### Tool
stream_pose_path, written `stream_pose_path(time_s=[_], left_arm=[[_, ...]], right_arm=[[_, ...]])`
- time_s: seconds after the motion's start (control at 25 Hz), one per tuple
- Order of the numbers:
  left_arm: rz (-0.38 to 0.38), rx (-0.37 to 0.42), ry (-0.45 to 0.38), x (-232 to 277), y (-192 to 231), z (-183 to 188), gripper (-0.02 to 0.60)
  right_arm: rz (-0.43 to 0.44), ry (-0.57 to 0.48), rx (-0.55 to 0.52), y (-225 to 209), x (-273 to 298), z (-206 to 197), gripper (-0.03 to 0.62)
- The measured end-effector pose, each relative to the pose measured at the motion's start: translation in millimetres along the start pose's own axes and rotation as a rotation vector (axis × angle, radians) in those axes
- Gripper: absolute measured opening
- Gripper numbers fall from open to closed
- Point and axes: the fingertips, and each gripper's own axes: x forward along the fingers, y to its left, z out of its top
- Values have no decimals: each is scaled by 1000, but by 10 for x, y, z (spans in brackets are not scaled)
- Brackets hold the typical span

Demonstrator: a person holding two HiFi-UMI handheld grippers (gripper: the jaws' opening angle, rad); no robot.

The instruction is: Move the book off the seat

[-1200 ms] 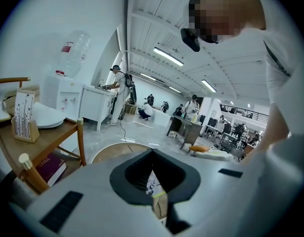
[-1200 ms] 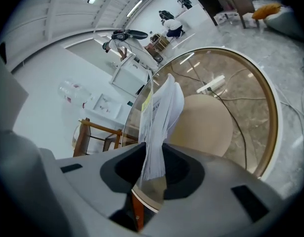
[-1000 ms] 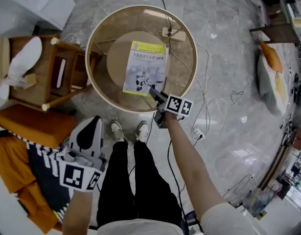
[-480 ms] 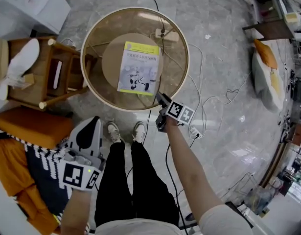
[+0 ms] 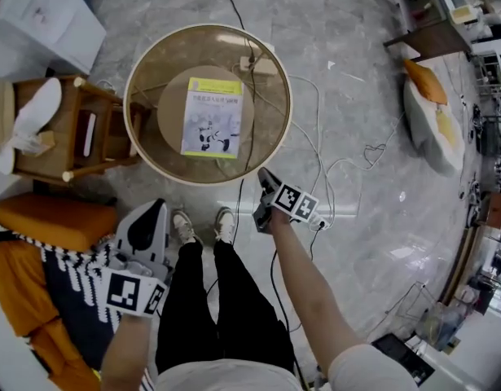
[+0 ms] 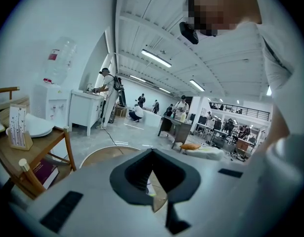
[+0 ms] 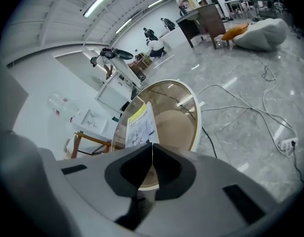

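Observation:
The book, yellow-topped with a white cover, lies flat on the round glass table; it also shows in the right gripper view. My right gripper hovers just off the table's near rim, apart from the book. Its jaws have just been closing and now stand shut with nothing between them. My left gripper hangs low beside the person's left leg, far from the book, its jaws together and empty.
A wooden chair with a white object stands left of the table, with an orange cushion below it. Cables and a power strip trail over the marble floor on the right. A beanbag lies far right. The person's feet are near the table.
My right gripper has drawn back from the book's near corner, off the table toward the person, and its jaws have shut. The book stays on the table. The left gripper has hardly shifted.

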Motion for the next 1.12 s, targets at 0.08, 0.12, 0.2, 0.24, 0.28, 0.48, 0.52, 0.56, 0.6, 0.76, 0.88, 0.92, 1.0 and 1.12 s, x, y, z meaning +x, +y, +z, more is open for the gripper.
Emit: stream_pose_path(time_s=[0.08,0.12,0.2,0.24,0.28,0.48,0.52,0.56,0.6,0.76,0.88,0.92,1.0,1.12], left_arm=[[-9,16,-2,-77,-119,43,17],[-14,27,-6,-119,-178,83,17],[-17,48,-19,-208,-270,200,15],[-15,58,-27,-252,-300,275,17],[-11,66,-37,-288,-319,360,17],[-12,99,-78,-430,-385,812,17],[-13,107,-87,-466,-406,876,17],[-14,112,-99,-497,-425,940,17],[-14,116,-111,-523,-440,1009,17],[-10,147,-137,-629,-492,1293,17],[-7,182,-152,-689,-578,1449,17],[-4,186,-160,-719,-624,1495,17],[1,193,-174,-776,-707,1586,15],[3,214,-200,-830,-774,1739,17]], right_arm=[[25,-17,21,41,-217,1,23],[35,-22,24,62,-336,4,21],[49,-28,17,121,-571,22,21],[55,-31,9,171,-680,44,21],[62,-37,3,235,-782,84,21],[112,-101,5,679,-1206,389,21],[123,-118,9,750,-1277,435,21],[135,-137,13,816,-1346,494,21],[147,-157,16,885,-1414,569,21],[194,-232,-3,1221,-1727,943,21],[233,-283,-36,1450,-1984,1181,21],[243,-297,-45,1501,-2086,1226,21],[257,-325,-54,1568,-2288,1303,21],[281,-370,-57,1666,-2540,1431,21]])
